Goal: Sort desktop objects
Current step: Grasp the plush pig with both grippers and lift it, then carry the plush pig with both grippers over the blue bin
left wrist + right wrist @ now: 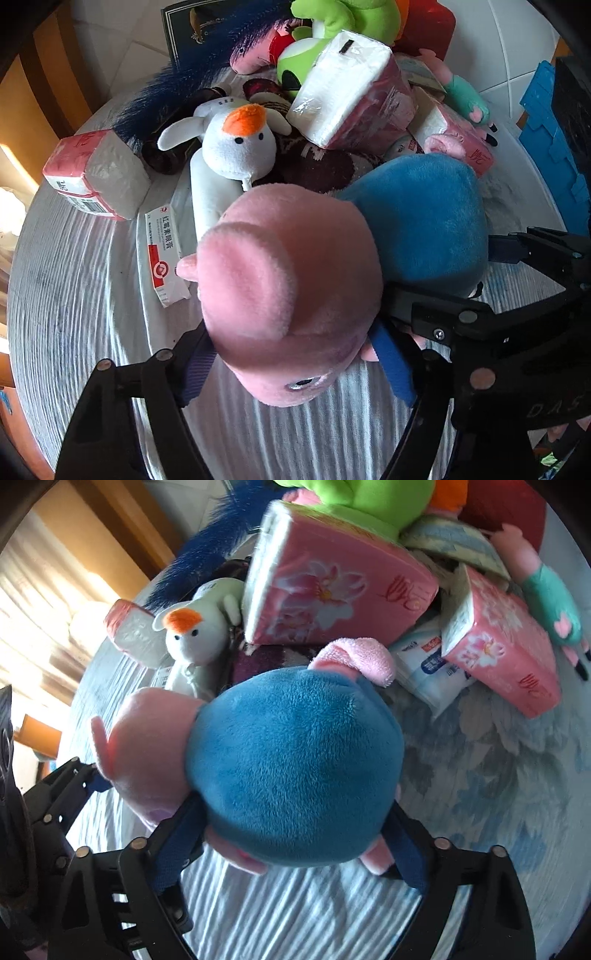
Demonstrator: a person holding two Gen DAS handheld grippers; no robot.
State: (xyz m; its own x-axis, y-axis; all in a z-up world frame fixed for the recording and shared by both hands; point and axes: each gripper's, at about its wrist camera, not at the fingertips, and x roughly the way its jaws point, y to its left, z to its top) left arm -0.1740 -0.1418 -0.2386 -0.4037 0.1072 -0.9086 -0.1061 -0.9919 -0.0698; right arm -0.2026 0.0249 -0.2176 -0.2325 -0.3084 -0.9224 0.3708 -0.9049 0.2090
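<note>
A plush pig with a pink head and a blue body lies on the pale striped tablecloth in front of a heap of objects. My left gripper is shut on the pink head, its blue pads pressing into both sides. My right gripper is shut on the blue body, one pad on each flank. In the left wrist view the right gripper shows at the right edge. In the right wrist view the left gripper shows at the left edge.
Behind the pig lie a white plush with an orange tuft, pink tissue packs, a green plush, a blue feather duster, an ointment box and a wet-wipes pack. A blue crate stands at the right.
</note>
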